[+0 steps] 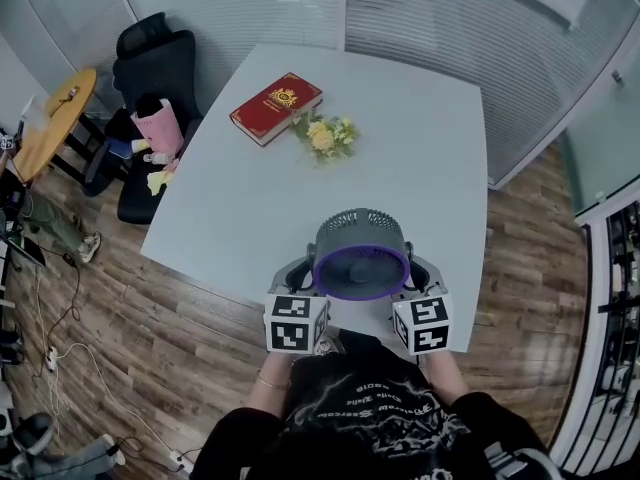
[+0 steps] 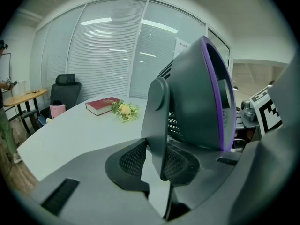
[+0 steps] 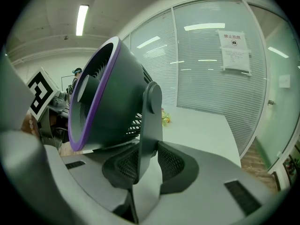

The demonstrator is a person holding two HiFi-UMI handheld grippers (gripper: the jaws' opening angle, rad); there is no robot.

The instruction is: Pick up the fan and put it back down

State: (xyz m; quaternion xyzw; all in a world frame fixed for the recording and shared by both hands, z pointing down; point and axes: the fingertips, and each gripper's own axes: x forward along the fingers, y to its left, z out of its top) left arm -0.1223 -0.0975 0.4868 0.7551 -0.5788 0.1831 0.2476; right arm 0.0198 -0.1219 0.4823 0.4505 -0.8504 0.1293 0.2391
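A grey fan [image 1: 361,253] with a purple front ring hangs over the near edge of the white table [image 1: 250,208], held from both sides. My left gripper [image 1: 300,280] is shut on the fan's left upright arm [image 2: 158,125]; its textured pads [image 2: 132,159] press on that arm. My right gripper [image 1: 418,280] is shut on the right upright arm [image 3: 149,125], pads [image 3: 170,162] on either side of it. The fan's face [image 3: 91,102] tilts toward me. In the head view the marker cubes [image 1: 296,321] hide the jaws.
A red book [image 1: 276,106] and a small bunch of yellow flowers [image 1: 326,136] lie at the table's far side. A black office chair [image 1: 150,78] with a pink bag stands to the left, beside a wooden side table [image 1: 55,118]. Glass walls with blinds surround the room.
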